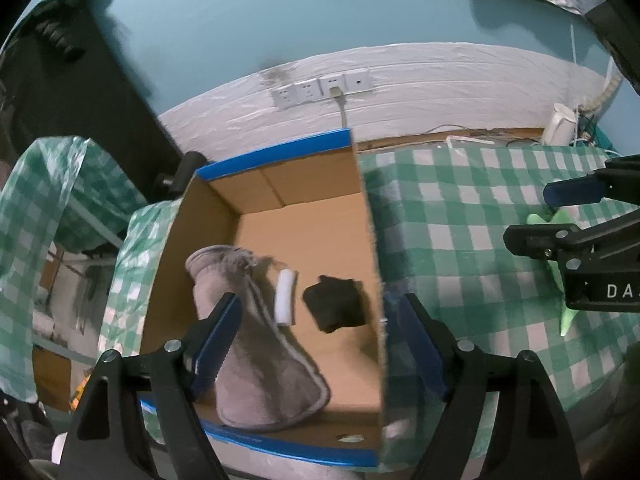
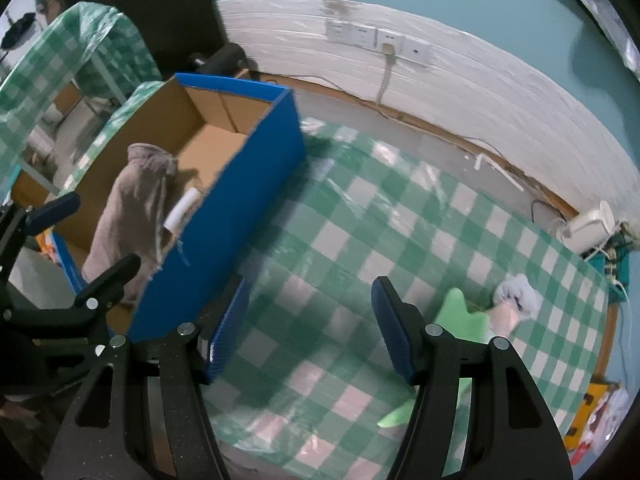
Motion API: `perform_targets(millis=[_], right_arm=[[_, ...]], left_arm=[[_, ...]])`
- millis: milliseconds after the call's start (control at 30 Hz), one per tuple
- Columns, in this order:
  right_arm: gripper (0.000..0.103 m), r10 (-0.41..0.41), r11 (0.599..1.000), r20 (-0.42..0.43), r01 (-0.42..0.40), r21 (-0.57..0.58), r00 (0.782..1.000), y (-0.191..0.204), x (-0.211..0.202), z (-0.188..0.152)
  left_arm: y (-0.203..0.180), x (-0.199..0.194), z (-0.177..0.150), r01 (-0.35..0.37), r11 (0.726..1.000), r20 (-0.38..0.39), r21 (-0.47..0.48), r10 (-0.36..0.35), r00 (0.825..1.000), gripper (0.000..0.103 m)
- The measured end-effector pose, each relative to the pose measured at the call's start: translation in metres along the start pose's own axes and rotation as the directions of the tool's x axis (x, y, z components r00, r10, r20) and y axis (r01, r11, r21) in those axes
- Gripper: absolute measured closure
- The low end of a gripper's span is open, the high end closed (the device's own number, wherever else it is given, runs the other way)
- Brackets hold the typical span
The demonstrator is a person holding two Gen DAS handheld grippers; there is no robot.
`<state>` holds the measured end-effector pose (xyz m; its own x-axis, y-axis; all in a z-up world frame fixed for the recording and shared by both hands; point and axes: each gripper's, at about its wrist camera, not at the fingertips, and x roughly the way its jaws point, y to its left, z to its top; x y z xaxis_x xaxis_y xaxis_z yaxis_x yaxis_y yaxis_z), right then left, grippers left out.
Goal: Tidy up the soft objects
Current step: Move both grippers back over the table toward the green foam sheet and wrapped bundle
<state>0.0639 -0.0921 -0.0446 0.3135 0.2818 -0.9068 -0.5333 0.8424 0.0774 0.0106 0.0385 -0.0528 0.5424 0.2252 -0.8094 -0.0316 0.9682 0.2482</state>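
Note:
An open cardboard box (image 1: 280, 152) with blue outer walls (image 2: 240, 184) stands on the checked tablecloth at the left. Inside lie a grey plush pouch (image 1: 256, 344), a small white roll (image 1: 285, 298) and a black cloth (image 1: 336, 308). My left gripper (image 1: 316, 308) hangs open above the box with nothing between its fingers; the right wrist view shows it (image 2: 106, 230) over the pouch (image 2: 128, 208). My right gripper (image 2: 309, 286) is open and empty over bare tablecloth. A green soft toy (image 2: 460, 312) with a fluffy pale end (image 2: 516, 292) lies just right of it, partly hidden by the right finger.
The green-and-white tablecloth (image 2: 360, 216) covers the table up to a white wall with sockets (image 1: 324, 88) and a plugged cable. A white adapter (image 2: 588, 224) and wires sit at the far right corner. A black cylinder (image 1: 188, 168) lies behind the box. Another checked-covered table (image 1: 36, 208) stands left.

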Motion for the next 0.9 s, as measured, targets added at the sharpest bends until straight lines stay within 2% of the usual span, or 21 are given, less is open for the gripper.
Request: perform_targets(millis=[467,900], right_arm=[[0.039,-0.041,0.991,-0.008,0.041,0.125,0.999,-0.074,-0.01,-0.037],[0.038,-0.078,0.972,-0.027,0.082,0.221,0.997,-0.132,-0.016,-0.072]], left_arm=[[-0.061,0.002,0.014,0.037,0.994,-0.013,0.102,-0.036,0.999,0.022],[-0.127,0.013,0.023,0.12,0.974,-0.063,0.193,-0.11,0.992,0.021]])
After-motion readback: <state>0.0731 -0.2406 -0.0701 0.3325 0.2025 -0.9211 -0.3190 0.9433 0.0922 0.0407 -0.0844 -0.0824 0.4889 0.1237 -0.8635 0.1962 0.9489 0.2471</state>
